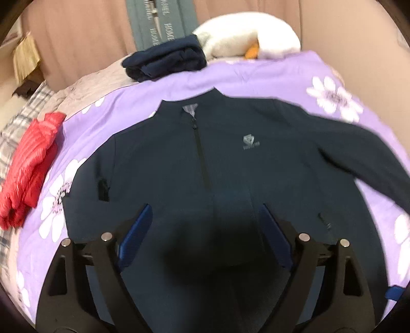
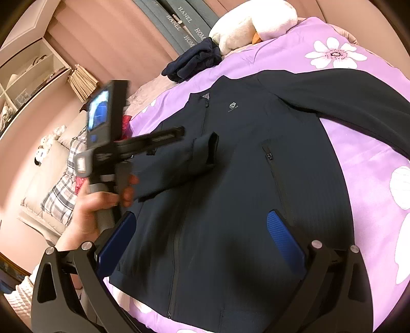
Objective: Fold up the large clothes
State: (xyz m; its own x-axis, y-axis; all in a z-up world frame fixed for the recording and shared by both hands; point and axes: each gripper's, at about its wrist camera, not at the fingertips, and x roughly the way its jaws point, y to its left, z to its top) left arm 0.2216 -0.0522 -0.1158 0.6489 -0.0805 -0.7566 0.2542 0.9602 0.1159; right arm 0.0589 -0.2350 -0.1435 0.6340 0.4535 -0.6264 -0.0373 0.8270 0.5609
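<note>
**One sleeve folded in, the other still spread**

A dark jacket [image 2: 230, 194] was seen laid face up on the purple floral quilt [image 2: 358, 158], collar toward the far edge, hem toward the near one, so that its long axis ran away from both claws. One sleeve [image 2: 176, 164] had been laid across the chest; the other sleeve [image 2: 346, 97] was stretched out toward the quilt's right edge.

The left gripper [image 1: 205, 230] was held wide open above the lower chest, nothing between its blue pads. The right gripper [image 2: 202, 240] was likewise wide open and empty, over the hem. The outstretched sleeve lay beyond and to the right of it, so the right hand was judged the nearer for that fold.

A small grey chest logo [image 1: 248, 142] was noted, its lettering too small to read. "HOME" and "HANEL" could be read on the grey panel [image 2: 184, 23] behind the bed.
</note>
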